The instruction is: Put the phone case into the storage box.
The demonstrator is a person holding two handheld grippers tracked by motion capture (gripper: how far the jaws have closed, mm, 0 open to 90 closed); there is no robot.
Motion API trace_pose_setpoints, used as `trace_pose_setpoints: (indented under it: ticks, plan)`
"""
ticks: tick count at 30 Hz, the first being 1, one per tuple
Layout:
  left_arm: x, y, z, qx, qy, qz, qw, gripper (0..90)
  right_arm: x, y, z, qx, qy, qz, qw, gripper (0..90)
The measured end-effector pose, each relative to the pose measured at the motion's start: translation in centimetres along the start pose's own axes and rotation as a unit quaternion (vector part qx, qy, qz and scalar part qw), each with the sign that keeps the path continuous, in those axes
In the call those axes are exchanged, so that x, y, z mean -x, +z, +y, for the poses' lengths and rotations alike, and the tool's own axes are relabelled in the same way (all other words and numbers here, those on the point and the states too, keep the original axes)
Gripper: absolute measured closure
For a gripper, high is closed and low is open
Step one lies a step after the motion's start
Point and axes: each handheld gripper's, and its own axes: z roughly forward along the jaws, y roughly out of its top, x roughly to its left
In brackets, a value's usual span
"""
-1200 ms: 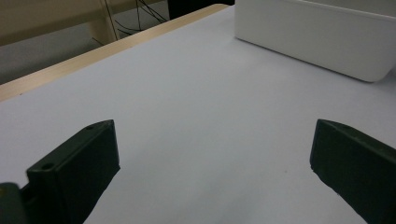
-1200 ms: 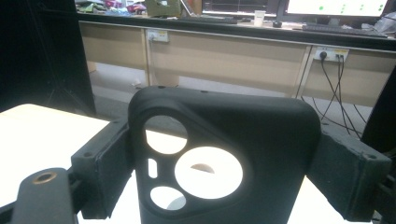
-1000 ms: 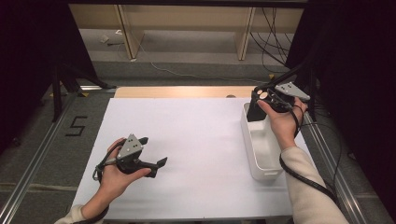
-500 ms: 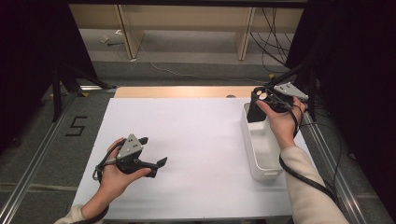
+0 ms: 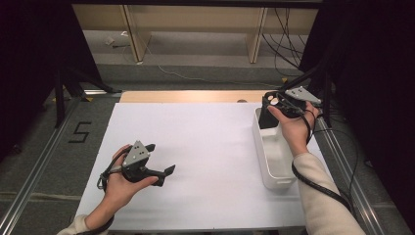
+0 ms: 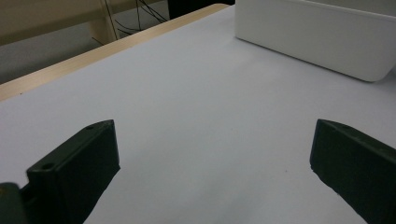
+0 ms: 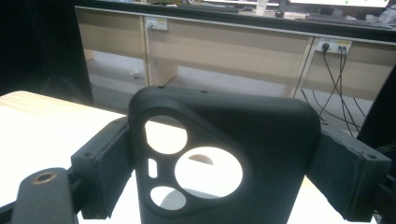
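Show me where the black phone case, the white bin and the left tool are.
black phone case (image 7: pixel 224 154), right gripper view, its back panel.
white bin (image 5: pixel 274 161), high view, its inner floor.
left tool (image 5: pixel 160 159), high view, between its jaw tips.

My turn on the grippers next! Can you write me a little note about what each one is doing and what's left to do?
Right gripper: shut on the black phone case, held upright above the far end of the white bin.
Left gripper: open, nothing between its jaws, low over the white table sheet.
Done: the case is picked up and gripped by its sides.
Left: probably lower the case into the bin, or carry it on, then let go.
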Motion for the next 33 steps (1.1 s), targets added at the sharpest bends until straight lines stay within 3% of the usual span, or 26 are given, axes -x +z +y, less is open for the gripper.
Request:
trace_pose_setpoints:
  ticks: [33]
  plan:
    - [0.01, 0.07, -0.01, 0.001, -0.001, -0.001, 1.0000, 0.9, 0.07, 0.84, -0.73, -0.024, -0.010, -0.002, 0.9997, 15.6]
